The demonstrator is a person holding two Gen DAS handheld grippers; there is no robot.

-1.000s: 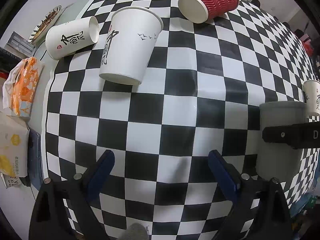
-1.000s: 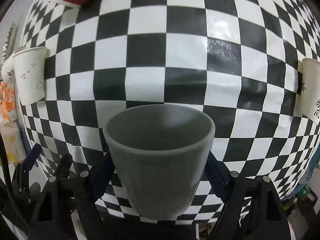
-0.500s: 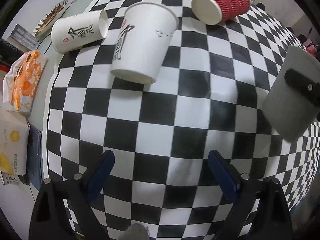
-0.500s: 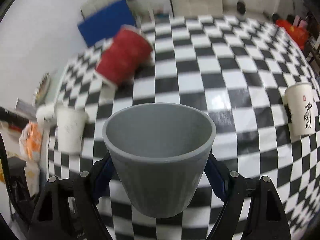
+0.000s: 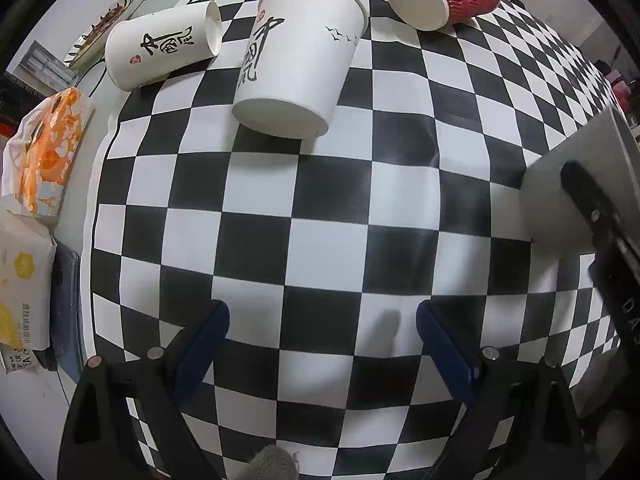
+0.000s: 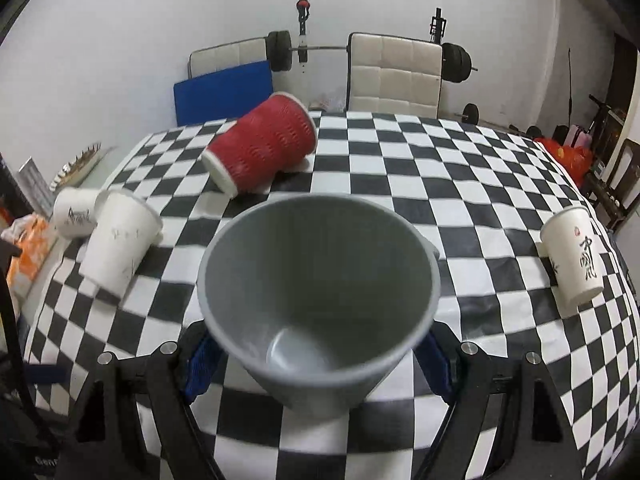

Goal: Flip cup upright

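While it hangs tilted above the checkered black-and-white bench (image 6: 460,168), mouth toward the camera, the smooth grey plastic cup (image 6: 320,300) sits clamped at its lower wall between the right gripper's (image 6: 318,356) blue fingers (image 6: 198,364). It looks light, stiff and somewhat slippery, so a hold low on the wall suits it. The left gripper (image 5: 322,344) is spread and empty. A red ribbed paper cup (image 6: 262,146) lies on its side beyond.
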